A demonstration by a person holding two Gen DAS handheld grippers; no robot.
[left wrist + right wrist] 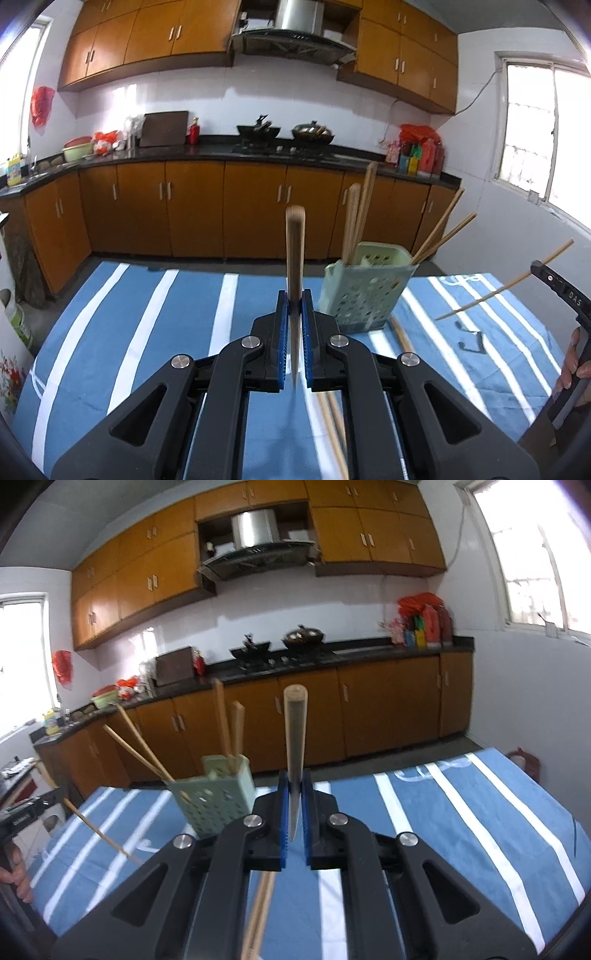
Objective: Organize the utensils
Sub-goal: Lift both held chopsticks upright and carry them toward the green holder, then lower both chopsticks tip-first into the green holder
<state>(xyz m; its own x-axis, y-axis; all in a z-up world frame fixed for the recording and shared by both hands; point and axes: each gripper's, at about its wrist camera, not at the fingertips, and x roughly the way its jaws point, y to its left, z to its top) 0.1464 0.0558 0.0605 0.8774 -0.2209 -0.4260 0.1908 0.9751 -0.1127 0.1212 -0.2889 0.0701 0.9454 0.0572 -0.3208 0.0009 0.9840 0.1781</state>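
A home kitchen; orange-brown wall cabinets run along the far wall at twelve o'clock, with matching base cabinets under a dark stone counter; a steel range hood hangs over a gas hob carrying two dark woks; white tiled walls behind; a cutting board leans at eleven o'clock beside a red bottle; packets and red bags crowd the counter at two o'clock; daylight windows at three o'clock; nearer, a surface under a blue-and-white striped cloth bears a green perforated utensil holder with chopsticks.
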